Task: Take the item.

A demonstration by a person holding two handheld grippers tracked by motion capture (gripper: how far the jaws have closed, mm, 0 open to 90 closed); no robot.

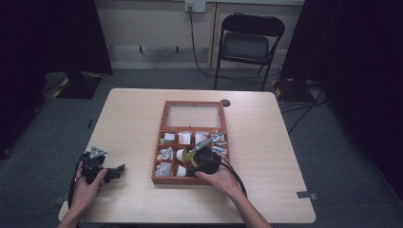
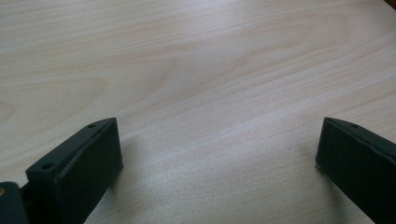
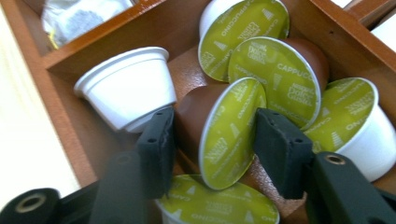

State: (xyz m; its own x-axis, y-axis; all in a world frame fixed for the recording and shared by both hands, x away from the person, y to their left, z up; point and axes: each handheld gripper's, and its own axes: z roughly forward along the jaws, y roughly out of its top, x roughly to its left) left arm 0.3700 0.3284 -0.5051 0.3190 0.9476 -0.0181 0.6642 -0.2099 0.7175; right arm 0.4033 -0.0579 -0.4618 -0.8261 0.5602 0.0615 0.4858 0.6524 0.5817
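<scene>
Inside the wooden box (image 3: 60, 88) your right gripper (image 3: 212, 140) clamps a brown capsule (image 3: 219, 126) among other green-lidded capsules (image 3: 275, 79), while your left gripper (image 2: 219, 154) rests wide apart on the table (image 2: 196, 70).

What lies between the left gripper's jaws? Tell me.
Nothing but bare table: in the left gripper view the left gripper has its jaws spread wide over plain pale wood.

High view was dim, corners nearly black, table (image 1: 266, 142) lit evenly from above. Left gripper view was bright, soft sheen at frame centre, faint shadows beside the blurred jaws. Right gripper view was sharp on the green lids (image 3: 232, 133), with near jaws soft and upper left overexposed.
</scene>
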